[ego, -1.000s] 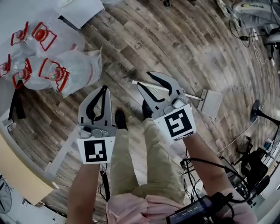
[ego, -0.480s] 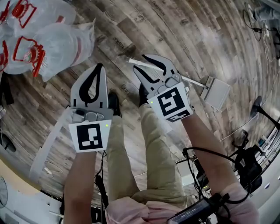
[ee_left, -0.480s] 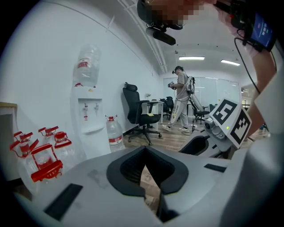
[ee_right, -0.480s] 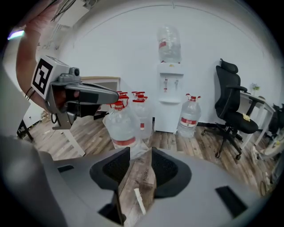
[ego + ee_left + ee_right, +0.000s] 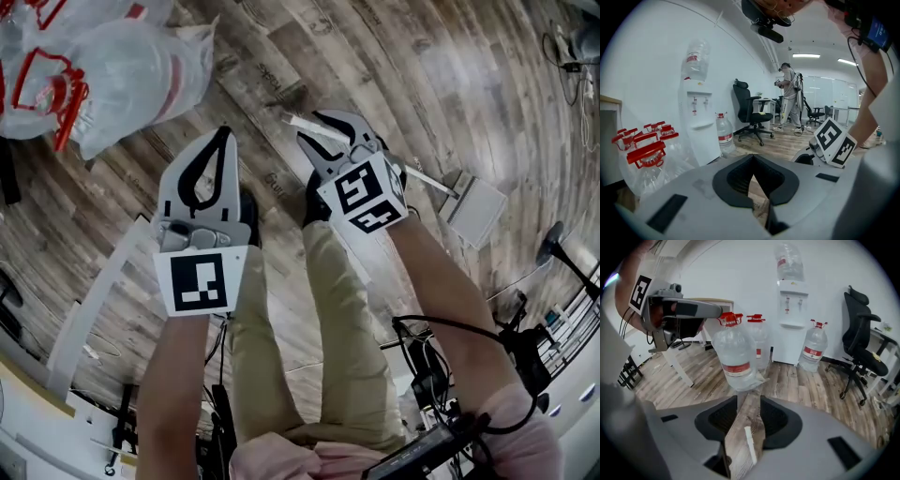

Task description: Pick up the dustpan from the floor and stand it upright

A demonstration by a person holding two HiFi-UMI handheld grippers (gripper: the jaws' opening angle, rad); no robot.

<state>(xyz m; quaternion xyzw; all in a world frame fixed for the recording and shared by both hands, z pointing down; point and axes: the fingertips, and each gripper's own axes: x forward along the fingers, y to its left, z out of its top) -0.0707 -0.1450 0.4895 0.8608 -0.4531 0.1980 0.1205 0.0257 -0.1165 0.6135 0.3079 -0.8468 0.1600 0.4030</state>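
The dustpan (image 5: 476, 208) lies flat on the floor (image 5: 422, 75) at right; it looks like light, stiff plastic. My right gripper (image 5: 330, 131) holds its jaws apart and empty above the thin handle (image 5: 749, 445), the best hold. My left gripper (image 5: 221, 139) has its jaws closed on nothing.

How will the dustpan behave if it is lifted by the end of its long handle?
The dustpan will probably tilt pan-down, since the pan sits at the far end of the thin handle. It looks like light plastic, so it is likely easy to lift. The narrow handle may twist in the open right gripper.
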